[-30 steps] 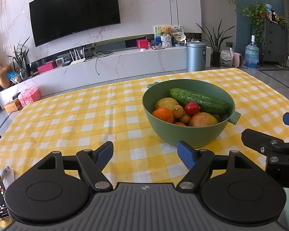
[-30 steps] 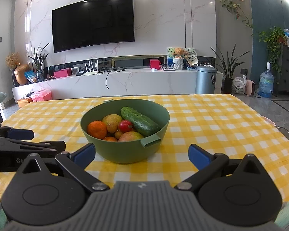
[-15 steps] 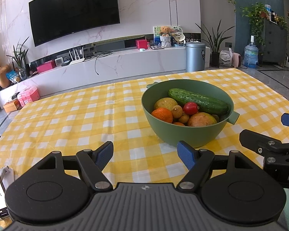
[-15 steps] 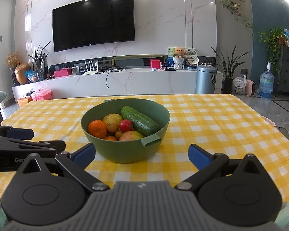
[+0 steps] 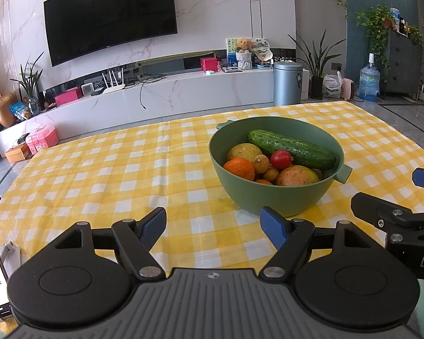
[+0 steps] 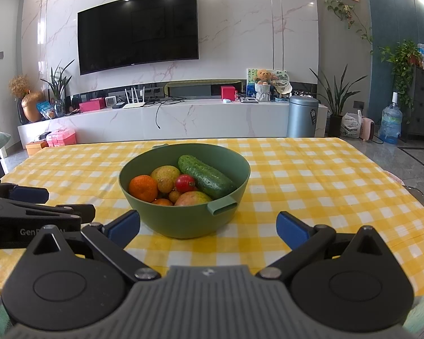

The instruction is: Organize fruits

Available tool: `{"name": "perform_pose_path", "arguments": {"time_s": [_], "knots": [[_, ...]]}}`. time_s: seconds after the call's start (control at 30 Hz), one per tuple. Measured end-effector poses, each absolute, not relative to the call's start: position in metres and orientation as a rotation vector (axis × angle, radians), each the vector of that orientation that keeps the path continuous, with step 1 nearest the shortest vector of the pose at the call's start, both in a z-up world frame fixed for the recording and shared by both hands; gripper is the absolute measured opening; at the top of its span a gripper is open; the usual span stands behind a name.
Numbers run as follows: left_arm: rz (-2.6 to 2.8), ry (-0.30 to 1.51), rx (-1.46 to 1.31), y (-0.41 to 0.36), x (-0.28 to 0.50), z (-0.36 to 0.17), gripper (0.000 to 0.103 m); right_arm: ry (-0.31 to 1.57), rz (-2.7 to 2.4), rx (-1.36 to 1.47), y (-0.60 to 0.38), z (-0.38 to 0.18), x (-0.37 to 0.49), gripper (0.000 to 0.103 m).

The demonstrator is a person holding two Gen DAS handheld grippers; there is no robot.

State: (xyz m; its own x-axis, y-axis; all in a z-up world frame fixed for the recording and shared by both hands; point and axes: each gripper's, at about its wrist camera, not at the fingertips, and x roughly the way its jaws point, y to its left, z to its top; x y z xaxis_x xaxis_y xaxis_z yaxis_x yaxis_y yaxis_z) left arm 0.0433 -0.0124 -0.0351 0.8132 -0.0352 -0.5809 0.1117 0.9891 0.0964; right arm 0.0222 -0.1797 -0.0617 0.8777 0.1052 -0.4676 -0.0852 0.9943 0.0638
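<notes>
Left tongs [image 5: 213, 226] spread, empty. Right tongs [image 6: 207, 227] spread, empty. Green bowl [image 6: 183, 220] of fruit with cucumber [image 6: 205, 176] sits on checked surface [image 6: 311, 186] just ahead of both tongs.

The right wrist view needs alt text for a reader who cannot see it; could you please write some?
A green bowl on a yellow checked tablecloth holds a cucumber, an orange, a tomato and other fruit. The right tool hangs open and empty before it, the left tool beside it.
</notes>
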Motion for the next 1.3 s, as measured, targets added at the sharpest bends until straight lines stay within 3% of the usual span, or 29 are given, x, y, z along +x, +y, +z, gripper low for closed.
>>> {"name": "perform_pose_path", "arguments": {"time_s": [1.3], "knots": [[-0.069,0.616,0.112,-0.0122,0.042,-0.0313,0.089,0.493,0.101,0.033,-0.1804,-0.0638,0.0209,0.099]]}}
